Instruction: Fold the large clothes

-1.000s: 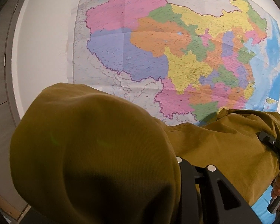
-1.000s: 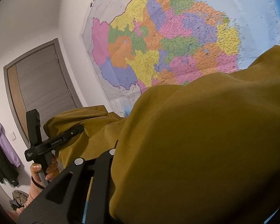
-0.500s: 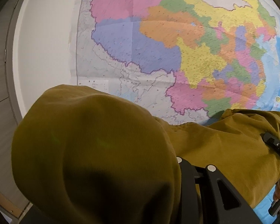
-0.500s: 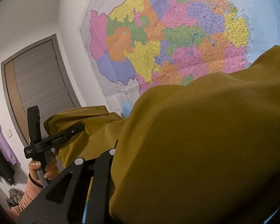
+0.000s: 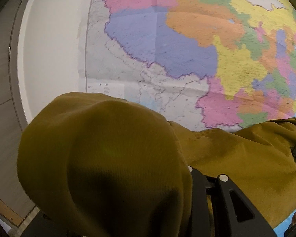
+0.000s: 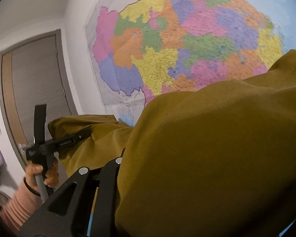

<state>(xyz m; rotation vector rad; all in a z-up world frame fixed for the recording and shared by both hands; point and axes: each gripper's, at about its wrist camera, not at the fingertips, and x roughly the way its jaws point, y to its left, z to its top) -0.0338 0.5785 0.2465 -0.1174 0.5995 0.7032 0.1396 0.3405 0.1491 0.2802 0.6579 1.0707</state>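
Mustard-coloured corduroy garment (image 5: pixel 108 164) hangs in the air in front of the wall map (image 5: pixel 187 49), held up between my two grippers; it lies on no surface that I can see. I take the map as my landmark. The cloth fills the lower part of both views and covers the bottom edge of the map.

In the left wrist view a big fold of the garment drapes over my left gripper (image 5: pixel 205 179), below the grey left part of the map. I see only the black finger bases; the tips are buried in the cloth, and the fingers stand close together with fabric caught between them, so it is pinching the garment.

In the right wrist view the same happens with my right gripper (image 6: pixel 108 169): the cloth falls over it below the coloured part of the map, the tips are hidden, the fingers are nearly together and the fabric is clamped between them.

To the left of the map, in the right wrist view, a hand (image 6: pixel 42 174) with a pink ribbed sleeve (image 6: pixel 17 207) holds the handle of the left gripper. Further left of the map is a grey door (image 6: pixel 35 90).
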